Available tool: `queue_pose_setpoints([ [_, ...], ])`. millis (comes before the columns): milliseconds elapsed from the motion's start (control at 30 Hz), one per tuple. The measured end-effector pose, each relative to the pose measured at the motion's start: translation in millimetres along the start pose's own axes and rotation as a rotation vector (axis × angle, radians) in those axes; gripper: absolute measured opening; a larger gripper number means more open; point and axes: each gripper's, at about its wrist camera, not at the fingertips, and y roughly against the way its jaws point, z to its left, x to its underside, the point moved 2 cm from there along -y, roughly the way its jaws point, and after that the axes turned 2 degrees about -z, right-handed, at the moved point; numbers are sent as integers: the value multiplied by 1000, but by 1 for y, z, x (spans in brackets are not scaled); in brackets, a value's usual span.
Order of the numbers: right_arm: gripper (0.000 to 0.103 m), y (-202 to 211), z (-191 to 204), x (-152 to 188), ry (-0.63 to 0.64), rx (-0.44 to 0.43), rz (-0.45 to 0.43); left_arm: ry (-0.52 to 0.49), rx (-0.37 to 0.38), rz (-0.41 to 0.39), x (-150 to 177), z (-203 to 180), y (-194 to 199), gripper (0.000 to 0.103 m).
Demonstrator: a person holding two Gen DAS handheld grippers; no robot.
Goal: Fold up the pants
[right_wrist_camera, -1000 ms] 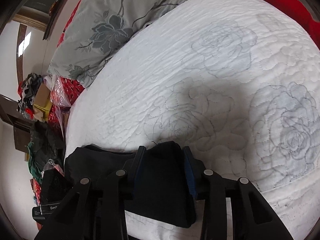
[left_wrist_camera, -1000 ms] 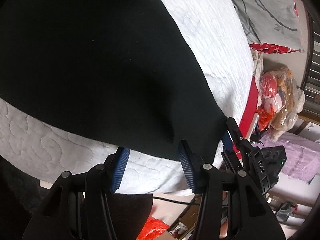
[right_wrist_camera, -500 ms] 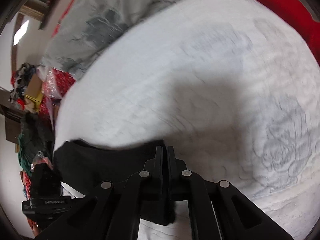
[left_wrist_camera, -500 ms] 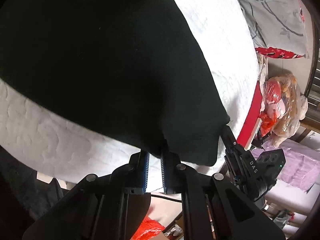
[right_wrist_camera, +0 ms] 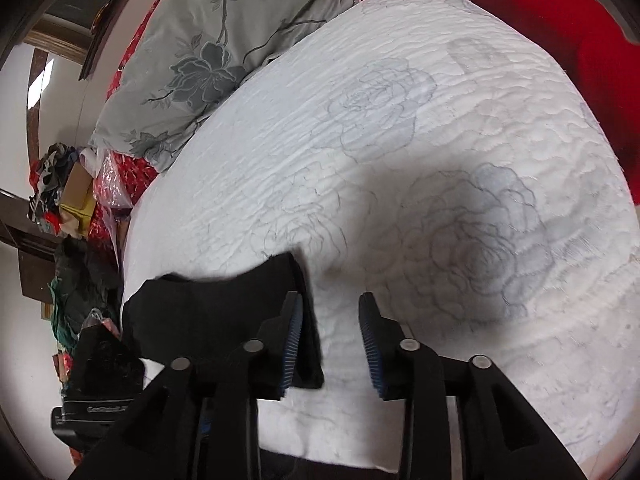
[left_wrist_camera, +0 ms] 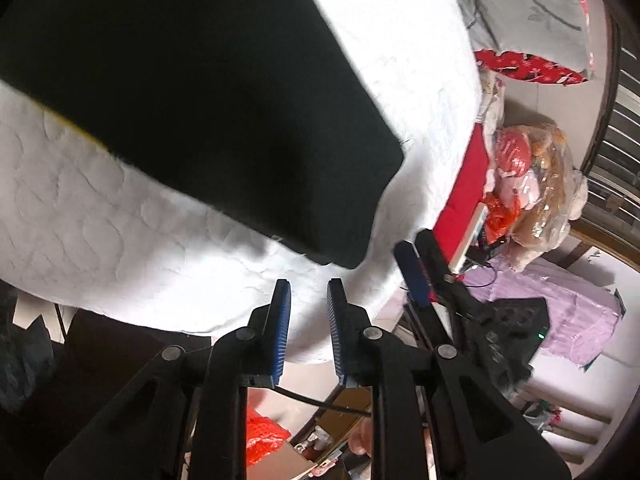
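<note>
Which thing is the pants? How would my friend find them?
Find the big white quilted bedspread with stitched roses. The black fabric pants lie flat on it, near its front edge. They are the only plain dark thing on the white.

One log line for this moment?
left gripper: opening, empty | right gripper: opening, empty | black pants: lying on white quilt

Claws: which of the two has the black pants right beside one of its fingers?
The right claw: the black pants lie against its left finger. The left claw has only white quilt between its opening fingers.
</note>
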Motion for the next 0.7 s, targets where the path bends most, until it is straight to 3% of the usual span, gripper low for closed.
queue_pose_setpoints([
  [200, 46, 1, -6, 2, -17, -26, 18, 34, 8, -37, 3, 3, -1, 16],
  [433, 53, -14, -7, -3, -73, -103, 54, 120, 24, -138, 6, 15, 6, 16],
  [700, 54, -48, -4, -20, -123, -176, 133, 171, 20, -155, 7, 11, -12, 16],
])
